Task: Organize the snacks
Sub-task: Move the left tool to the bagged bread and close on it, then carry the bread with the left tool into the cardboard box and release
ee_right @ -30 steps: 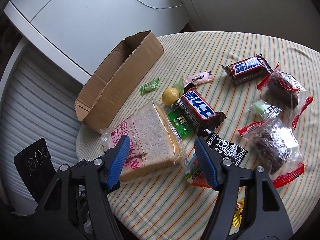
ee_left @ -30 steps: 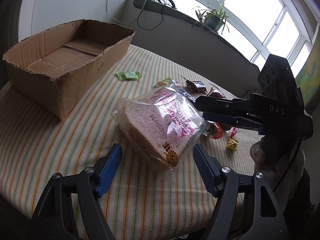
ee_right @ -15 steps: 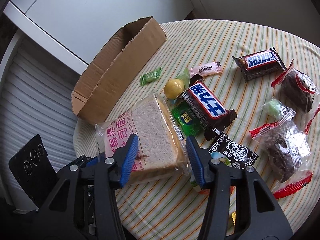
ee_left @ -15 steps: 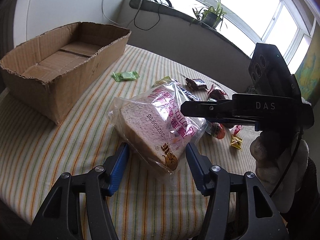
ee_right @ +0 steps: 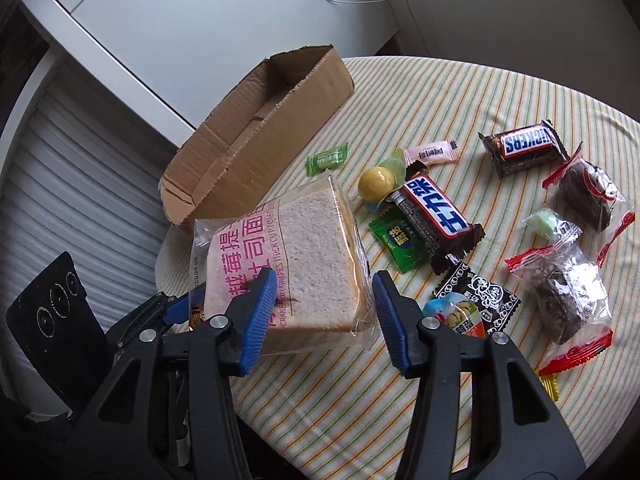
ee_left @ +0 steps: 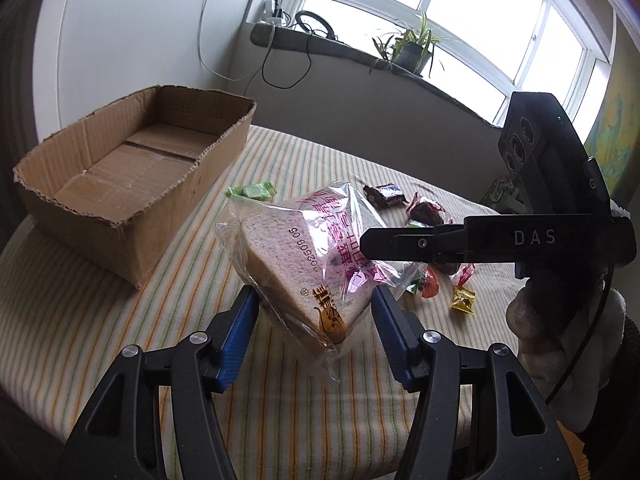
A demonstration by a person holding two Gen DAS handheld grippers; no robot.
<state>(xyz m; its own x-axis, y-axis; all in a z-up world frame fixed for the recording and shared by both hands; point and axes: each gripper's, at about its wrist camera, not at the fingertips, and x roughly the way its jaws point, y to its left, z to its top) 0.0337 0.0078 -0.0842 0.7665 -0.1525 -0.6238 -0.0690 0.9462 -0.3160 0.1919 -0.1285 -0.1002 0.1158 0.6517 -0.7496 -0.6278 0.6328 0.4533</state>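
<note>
Gripping bread bag: both hand-held grippers | labels: "CRANBERRY GRAPES", "SNICKERS" bar

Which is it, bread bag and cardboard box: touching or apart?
Apart. The left wrist view shows a strip of striped tablecloth running between the bread bag and the near wall of the cardboard box.

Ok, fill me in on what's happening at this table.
A person is sorting snacks with a handheld gripper in each hand. Both the left gripper and the right gripper are closing in on the bagged cranberry bread, their fingers straddling it from two sides; whether either has clamped is unclear. The cardboard box beside it holds nothing visible. Snickers bars, candies and wrapped cakes lie scattered on the striped tablecloth.
</note>
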